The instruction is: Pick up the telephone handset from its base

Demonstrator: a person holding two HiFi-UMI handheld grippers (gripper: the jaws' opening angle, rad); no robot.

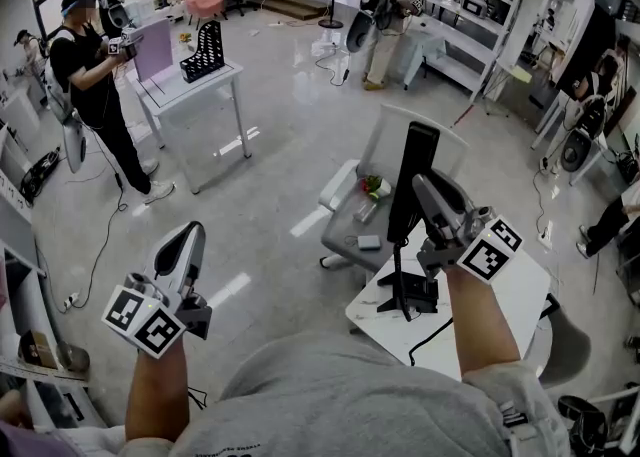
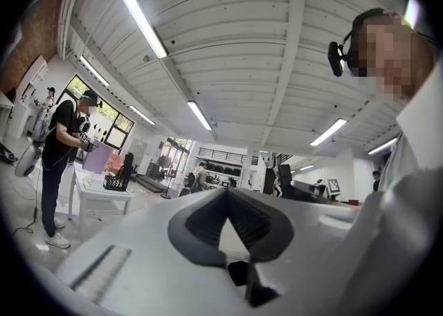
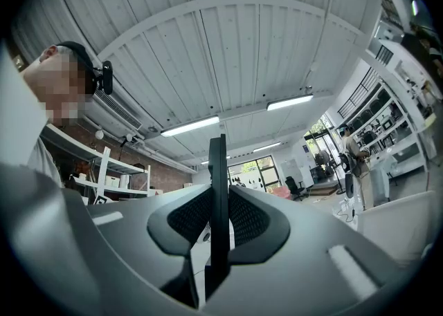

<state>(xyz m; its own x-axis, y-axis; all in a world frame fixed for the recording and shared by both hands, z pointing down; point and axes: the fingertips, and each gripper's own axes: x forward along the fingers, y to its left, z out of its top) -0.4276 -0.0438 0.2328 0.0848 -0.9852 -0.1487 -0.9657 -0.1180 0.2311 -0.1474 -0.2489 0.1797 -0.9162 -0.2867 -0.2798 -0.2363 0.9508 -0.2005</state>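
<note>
Two grippers, no telephone handset or base in any view. The right gripper [image 1: 428, 188] pinches the edge of a thin black flat screen [image 1: 417, 150] on the white table [image 1: 520, 295] — perhaps steadying it; the left gripper [image 1: 187, 242] hangs closed, empty.

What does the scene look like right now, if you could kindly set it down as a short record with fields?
setting: open workroom, other people at tables further back
left gripper: jaws together, nothing between them, held above the floor
right gripper: jaws closed on the edge of the black panel
black panel: upright on a stand, on the white table
grey chair: beside the white table, small items on its seat
telephone handset: not visible in any view
</note>
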